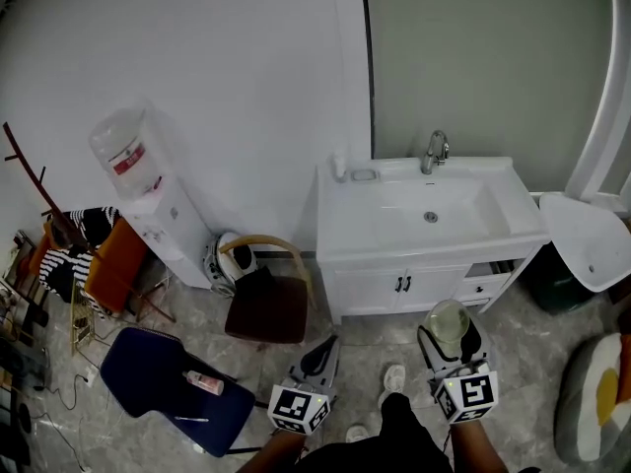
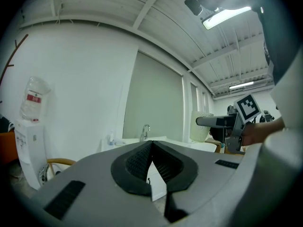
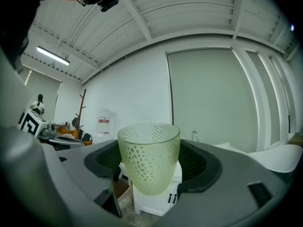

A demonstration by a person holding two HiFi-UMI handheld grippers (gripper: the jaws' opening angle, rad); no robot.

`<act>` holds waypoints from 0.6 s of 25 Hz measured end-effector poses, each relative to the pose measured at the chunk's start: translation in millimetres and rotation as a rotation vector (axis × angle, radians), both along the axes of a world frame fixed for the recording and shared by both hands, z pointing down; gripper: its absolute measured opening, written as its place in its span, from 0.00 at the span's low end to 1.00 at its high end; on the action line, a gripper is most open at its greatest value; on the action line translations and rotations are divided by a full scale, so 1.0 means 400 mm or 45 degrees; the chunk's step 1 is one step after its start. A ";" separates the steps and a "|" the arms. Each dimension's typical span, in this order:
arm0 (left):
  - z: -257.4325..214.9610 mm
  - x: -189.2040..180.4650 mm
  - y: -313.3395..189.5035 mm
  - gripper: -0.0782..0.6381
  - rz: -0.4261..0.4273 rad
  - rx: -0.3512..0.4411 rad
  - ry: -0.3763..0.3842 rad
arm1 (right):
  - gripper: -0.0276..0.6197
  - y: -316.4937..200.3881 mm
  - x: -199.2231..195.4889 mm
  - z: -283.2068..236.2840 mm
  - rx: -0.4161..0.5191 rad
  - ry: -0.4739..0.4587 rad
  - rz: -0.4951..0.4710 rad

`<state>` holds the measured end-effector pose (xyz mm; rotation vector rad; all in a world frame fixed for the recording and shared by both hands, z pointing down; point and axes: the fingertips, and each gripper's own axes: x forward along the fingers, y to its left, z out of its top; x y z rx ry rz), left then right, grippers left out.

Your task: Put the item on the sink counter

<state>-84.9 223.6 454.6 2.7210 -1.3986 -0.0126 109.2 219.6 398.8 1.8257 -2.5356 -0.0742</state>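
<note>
A pale green dimpled glass cup (image 3: 148, 156) stands upright between the jaws of my right gripper (image 3: 149, 164), which is shut on it. In the head view the cup (image 1: 448, 327) and the right gripper (image 1: 451, 341) hover over the floor just in front of the white sink cabinet. The sink counter (image 1: 347, 203) lies ahead, with a basin and a chrome faucet (image 1: 435, 150). My left gripper (image 1: 321, 357) is shut and empty, lower left of the cabinet; its view shows the jaws (image 2: 151, 161) pressed together, aimed toward the sink (image 2: 142, 141).
A wooden chair (image 1: 268, 304) stands left of the cabinet, with a water dispenser (image 1: 148, 200) beyond it. A blue mat (image 1: 163, 382) lies on the floor at the left. A white round seat (image 1: 589, 239) stands right of the sink. A soap dish (image 1: 364, 175) rests on the counter's back left.
</note>
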 end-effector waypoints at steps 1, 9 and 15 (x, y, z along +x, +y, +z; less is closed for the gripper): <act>0.005 -0.003 -0.018 0.13 -0.010 -0.006 0.001 | 0.63 -0.021 -0.002 0.002 -0.003 0.007 -0.007; 0.021 -0.001 -0.223 0.13 -0.098 -0.031 -0.013 | 0.63 -0.240 -0.002 0.003 -0.029 -0.040 -0.091; 0.015 0.058 -0.382 0.13 -0.114 -0.050 -0.026 | 0.63 -0.419 0.026 -0.009 -0.030 -0.056 -0.144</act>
